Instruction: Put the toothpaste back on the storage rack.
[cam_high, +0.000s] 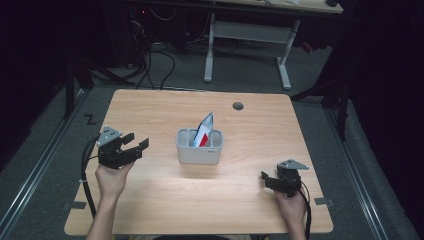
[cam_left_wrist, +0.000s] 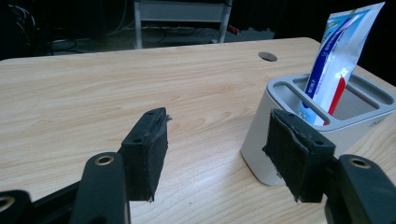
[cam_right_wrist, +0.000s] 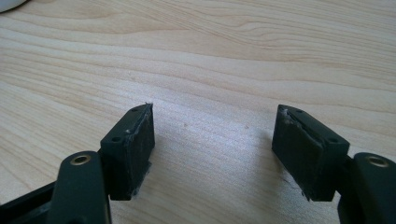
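A: Where's the holder?
B: The grey holder (cam_high: 199, 149) stands near the middle of the counter (cam_high: 250, 195), with a blue, white and red packet (cam_high: 204, 129) upright in it, leaning a little.
A: And the left gripper (cam_high: 136, 142)?
B: Left of the holder and apart from it, jaws spread, nothing between them. In its own view the holder (cam_left_wrist: 299, 130) sits just beyond the right jaw.
A: The right gripper (cam_high: 266, 178)?
B: Near the right front of the counter, jaws spread wide over bare wood (cam_right_wrist: 219, 70), empty.
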